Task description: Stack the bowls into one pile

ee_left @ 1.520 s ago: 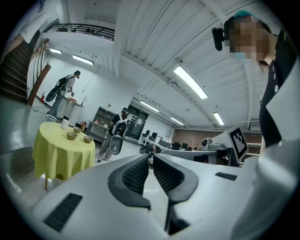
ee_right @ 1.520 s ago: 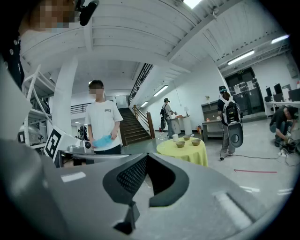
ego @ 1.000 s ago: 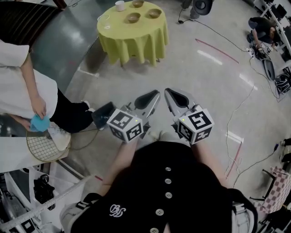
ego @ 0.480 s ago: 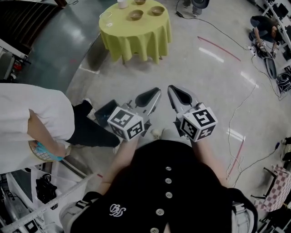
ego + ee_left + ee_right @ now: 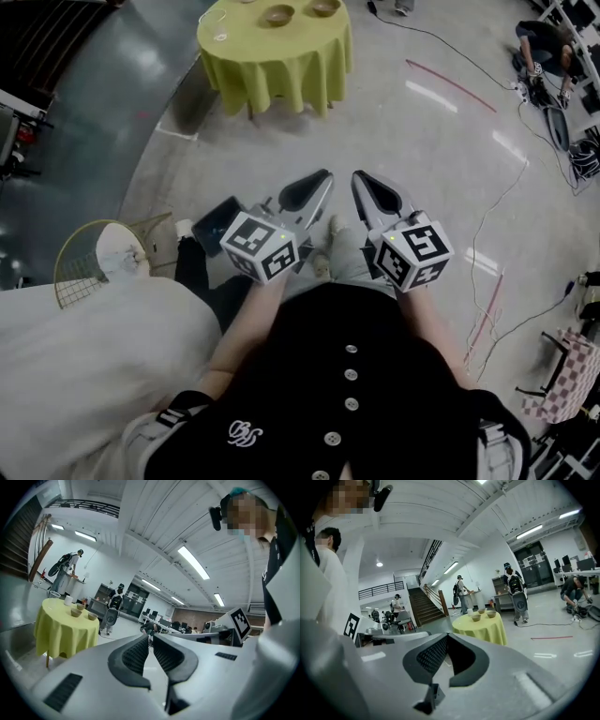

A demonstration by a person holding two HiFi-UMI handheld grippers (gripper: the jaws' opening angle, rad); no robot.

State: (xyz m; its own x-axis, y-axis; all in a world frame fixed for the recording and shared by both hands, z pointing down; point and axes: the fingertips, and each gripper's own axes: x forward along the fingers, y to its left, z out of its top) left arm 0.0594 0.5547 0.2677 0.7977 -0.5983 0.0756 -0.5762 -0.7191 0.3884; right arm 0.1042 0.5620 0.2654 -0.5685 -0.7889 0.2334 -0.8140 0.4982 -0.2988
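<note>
A round table under a yellow-green cloth [image 5: 272, 61] stands far ahead of me on the floor. Two brown bowls [image 5: 278, 14] [image 5: 324, 7] show on it at the head view's top edge. In the left gripper view three bowls [image 5: 75, 612] [image 5: 92, 616] [image 5: 80, 606] stand apart beside a white cup [image 5: 68, 600]. The right gripper view shows the same bowls [image 5: 476, 618] [image 5: 491, 614]. My left gripper [image 5: 323, 176] and right gripper [image 5: 360, 176] are held side by side in front of my body, well short of the table. Both are shut and hold nothing.
A person in white [image 5: 84, 375] fills the lower left, next to a racket [image 5: 89, 267] on the floor. Cables [image 5: 487, 216] run across the floor on the right, and a person [image 5: 544, 42] crouches at the far right. Someone with a backpack [image 5: 114, 605] stands behind the table.
The person in white has moved from the left edge down into the lower left corner, uncovering the racket. The table has slid up the head view. Both grippers stay shut and side by side.
</note>
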